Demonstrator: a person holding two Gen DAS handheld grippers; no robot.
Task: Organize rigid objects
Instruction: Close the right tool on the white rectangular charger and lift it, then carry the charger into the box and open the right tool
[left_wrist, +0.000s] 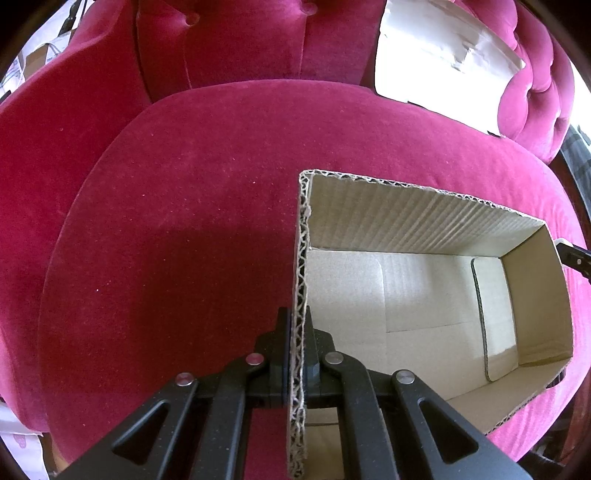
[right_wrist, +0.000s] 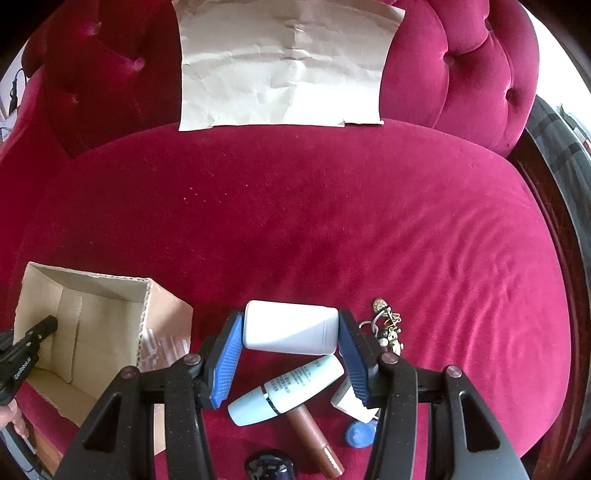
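Right gripper (right_wrist: 290, 328), half-open, clamps the smooth white plastic bottle (right_wrist: 291, 329) by its ends; light, stiff, likely slippery; open cardboard box (right_wrist: 110, 317) at nine o'clock, wall pinched by left gripper (left_wrist: 298, 354)

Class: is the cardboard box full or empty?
Empty: the left wrist view shows the cardboard box with only its bare floor and walls inside.

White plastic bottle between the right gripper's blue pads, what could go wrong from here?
1. The smooth white plastic bottle lies sideways across the right gripper; it may slip or swivel when lifted.
2. The pale blue tube lies touching it and could get dragged or rolled.
3. The left gripper pinches only one wall of the empty cardboard box, which may tip on the soft red velvet cushion.
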